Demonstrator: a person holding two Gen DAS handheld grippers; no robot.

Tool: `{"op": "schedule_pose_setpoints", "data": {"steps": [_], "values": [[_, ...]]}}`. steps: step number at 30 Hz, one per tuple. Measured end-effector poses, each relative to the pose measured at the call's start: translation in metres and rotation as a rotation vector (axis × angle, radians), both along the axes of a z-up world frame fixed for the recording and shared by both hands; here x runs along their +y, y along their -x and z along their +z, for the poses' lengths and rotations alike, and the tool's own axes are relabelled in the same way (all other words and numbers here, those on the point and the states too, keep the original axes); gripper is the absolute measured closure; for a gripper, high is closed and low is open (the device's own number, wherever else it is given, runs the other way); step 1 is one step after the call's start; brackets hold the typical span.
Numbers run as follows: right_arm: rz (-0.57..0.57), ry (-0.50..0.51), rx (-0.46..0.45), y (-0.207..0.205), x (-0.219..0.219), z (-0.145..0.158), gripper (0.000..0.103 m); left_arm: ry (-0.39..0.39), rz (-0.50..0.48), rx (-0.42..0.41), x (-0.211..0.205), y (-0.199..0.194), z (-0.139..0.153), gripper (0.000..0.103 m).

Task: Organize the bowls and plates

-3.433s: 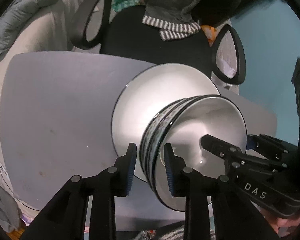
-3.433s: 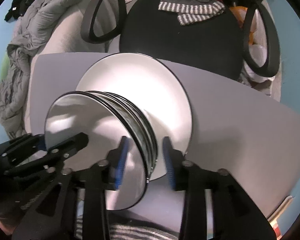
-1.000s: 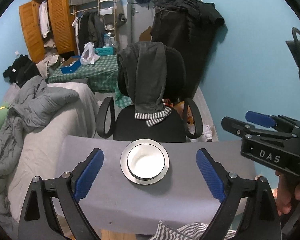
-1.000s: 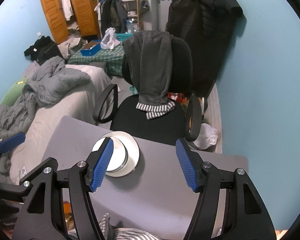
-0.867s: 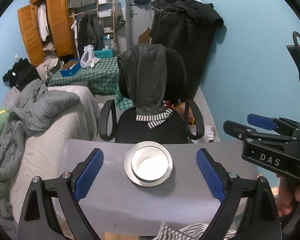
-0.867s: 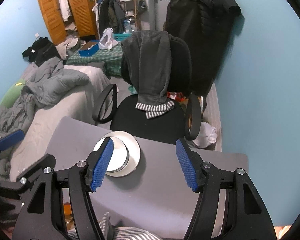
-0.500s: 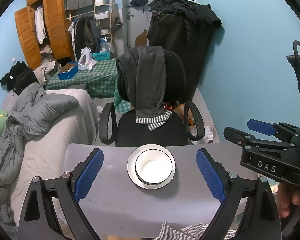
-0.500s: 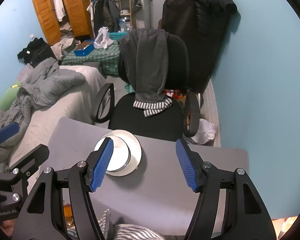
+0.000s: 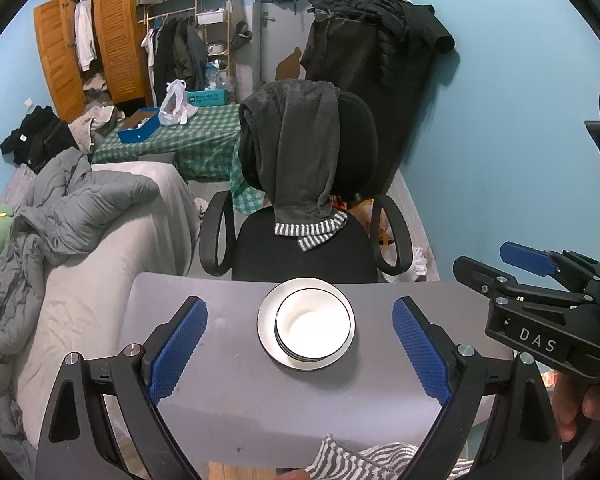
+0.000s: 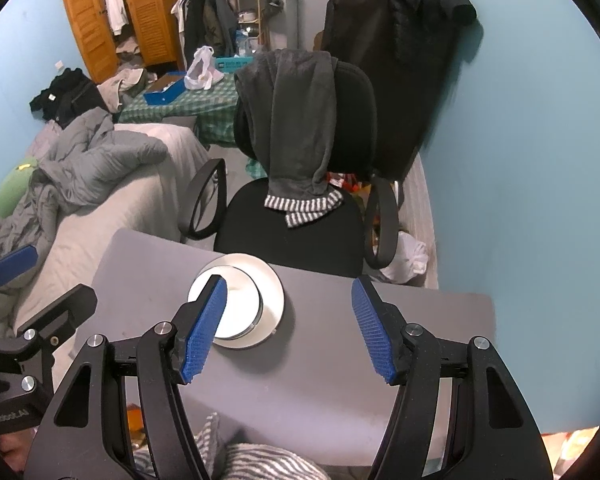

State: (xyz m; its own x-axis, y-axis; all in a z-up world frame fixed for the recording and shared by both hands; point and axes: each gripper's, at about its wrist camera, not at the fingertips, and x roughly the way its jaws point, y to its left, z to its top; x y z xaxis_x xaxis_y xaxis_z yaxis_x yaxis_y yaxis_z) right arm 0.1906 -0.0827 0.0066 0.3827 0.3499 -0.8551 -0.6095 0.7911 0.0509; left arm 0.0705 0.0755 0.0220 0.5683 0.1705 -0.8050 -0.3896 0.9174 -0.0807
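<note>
A small white bowl with a dark rim (image 9: 313, 325) sits inside a round white plate (image 9: 269, 336), and the plate rests on the flat grey table (image 9: 228, 408). The plate is the landmark here. The stack lies toward the far edge of the table, just in front of the black office chair (image 9: 300, 256) with a grey hooded top hanging over its back.

The left gripper (image 9: 300, 356) hangs above the near side of the plate. Its blue pads are spread wide — one on each side of the plate, well apart from it — and hold nothing. The right gripper (image 10: 288, 328) hangs near the plate too, a bit to its right. Its fingers are also open and empty. One blue pad covers part of the bowl in the right wrist view, but it looks to be up in the air and not touching.

No other dishes show on the table. So the stacking step looks done — bowl in plate, both tools let go. If more dishes are left, the next move calls for finding them away from the plate, since none show here. A striped cloth (image 10: 260, 464) lies at the near edge of the table.
</note>
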Motion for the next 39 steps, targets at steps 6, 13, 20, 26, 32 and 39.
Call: {"op": "schedule_pose_setpoints", "data": {"steps": [6, 13, 20, 26, 32, 39], "values": [[0.007, 0.006, -0.001, 0.004, 0.005, -0.002, 0.039, -0.008, 0.0, -0.003, 0.003, 0.002, 0.001, 0.008], [0.017, 0.011, 0.002, 0.009, 0.013, -0.003, 0.039, -0.013, 0.0, -0.001, 0.006, 0.002, 0.0, 0.008], [0.025, 0.013, 0.003, 0.013, 0.018, -0.003, 0.039, -0.008, -0.001, 0.002, 0.007, 0.001, 0.0, 0.008], [0.031, 0.015, 0.003, 0.016, 0.022, -0.004, 0.039, 0.0, 0.002, 0.008, 0.01, 0.0, 0.0, 0.008], [0.03, 0.014, 0.005, 0.016, 0.022, -0.004, 0.039, 0.012, 0.002, 0.008, 0.012, 0.001, -0.001, 0.008], [0.033, 0.015, 0.003, 0.015, 0.022, -0.004, 0.039, 0.014, 0.002, 0.011, 0.013, 0.002, -0.001, 0.008]]}}
